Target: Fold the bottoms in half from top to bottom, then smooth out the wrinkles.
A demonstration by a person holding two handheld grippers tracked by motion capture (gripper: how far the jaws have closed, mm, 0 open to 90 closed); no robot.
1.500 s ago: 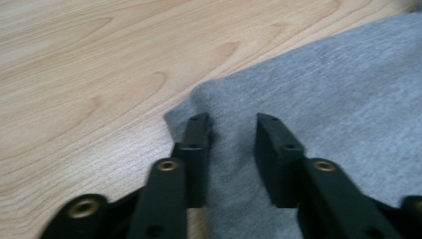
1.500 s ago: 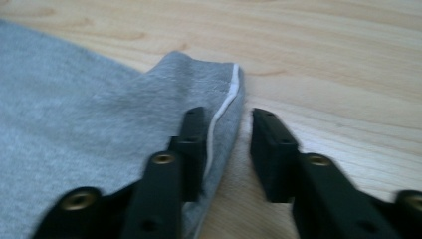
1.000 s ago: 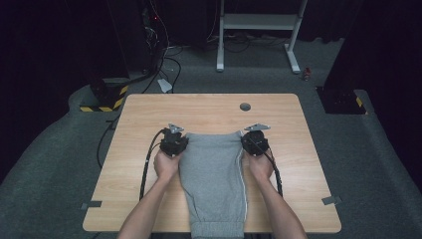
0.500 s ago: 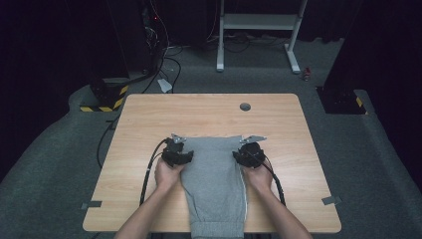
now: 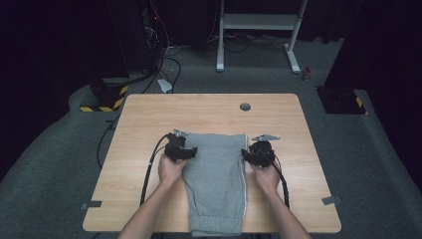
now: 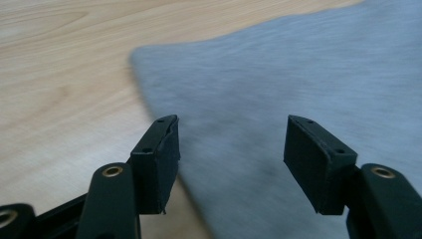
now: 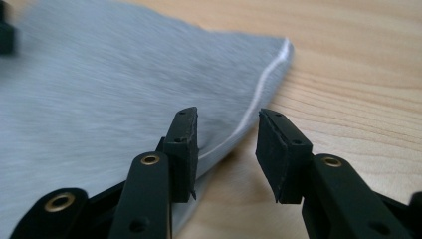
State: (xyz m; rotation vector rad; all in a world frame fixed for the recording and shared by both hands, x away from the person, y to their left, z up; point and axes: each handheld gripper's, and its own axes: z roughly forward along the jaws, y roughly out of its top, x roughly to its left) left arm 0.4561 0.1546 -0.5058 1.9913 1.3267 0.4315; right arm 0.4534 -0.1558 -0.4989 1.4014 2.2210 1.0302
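— Grey fleece is what we have under us: folded grey sweatpants [image 5: 216,181] lie flat on the wooden table [image 5: 149,119], near its front edge, with the cuffed end hanging just over that edge toward us.

— And our grippers?

— We hold the left gripper [image 5: 188,152] at the garment's left edge, near its far corner. In the left gripper view its jaws stand wide apart over the cloth, and they have just been opening; the cloth lies beneath the gap, but the pads [image 6: 160,157] do not press on it.

— What about the other side?

— We keep the right gripper [image 5: 247,155] at the right edge, where a white stripe [image 7: 259,94] runs along the seam. Its jaws have also just been opening. In the right gripper view that striped edge passes below the gap between them, and we see no pinch on it.

— Anything else on the table?

— We see a small round grommet [image 5: 245,106] well beyond the sweatpants.
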